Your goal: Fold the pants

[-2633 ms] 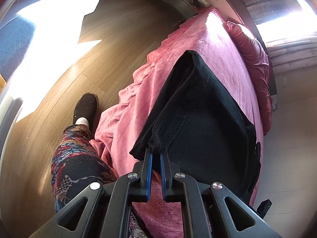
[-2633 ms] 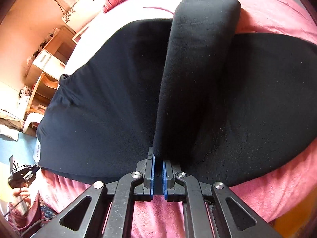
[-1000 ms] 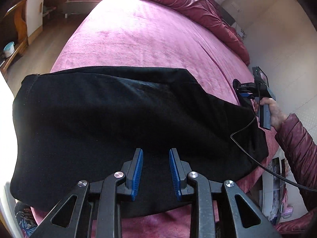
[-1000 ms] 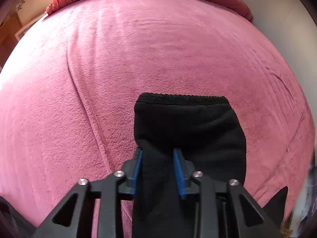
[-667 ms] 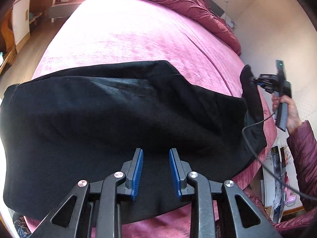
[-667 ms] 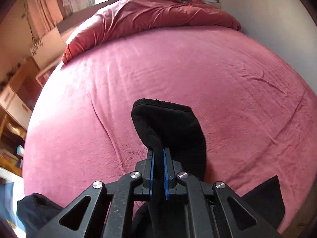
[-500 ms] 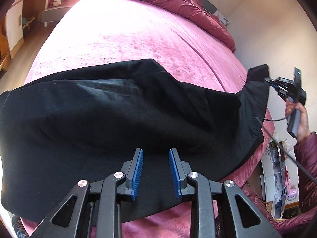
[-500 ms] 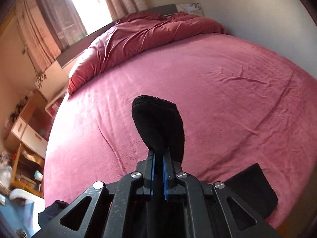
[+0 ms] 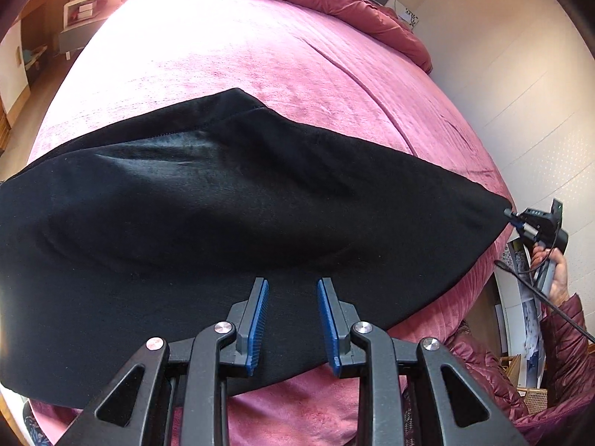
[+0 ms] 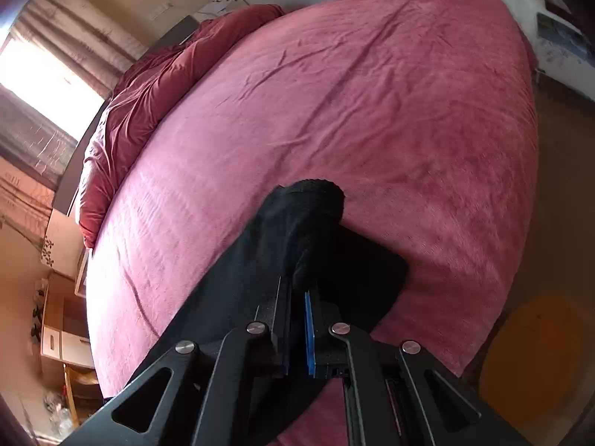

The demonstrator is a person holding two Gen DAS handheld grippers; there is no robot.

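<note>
pants [image 9: 208,215]: black, on the pink bed [image 9: 238,55], long axis left to right along the near edge | right end pulled to a point, lifted off the bed | right gripper [image 10: 296,297]: pinching that end, cuff poking past its tips | left gripper [image 9: 292,319]: spread partway, over near hem, gripping nothing

Left tongs [image 9: 290,319]: blue pads apart, nothing pinched between. Right tongs [image 10: 296,319]: pads pressed together on black pants [image 10: 297,219]; seen from left wrist at 3 o'clock, hand [image 9: 556,271] gripping handle.
</note>
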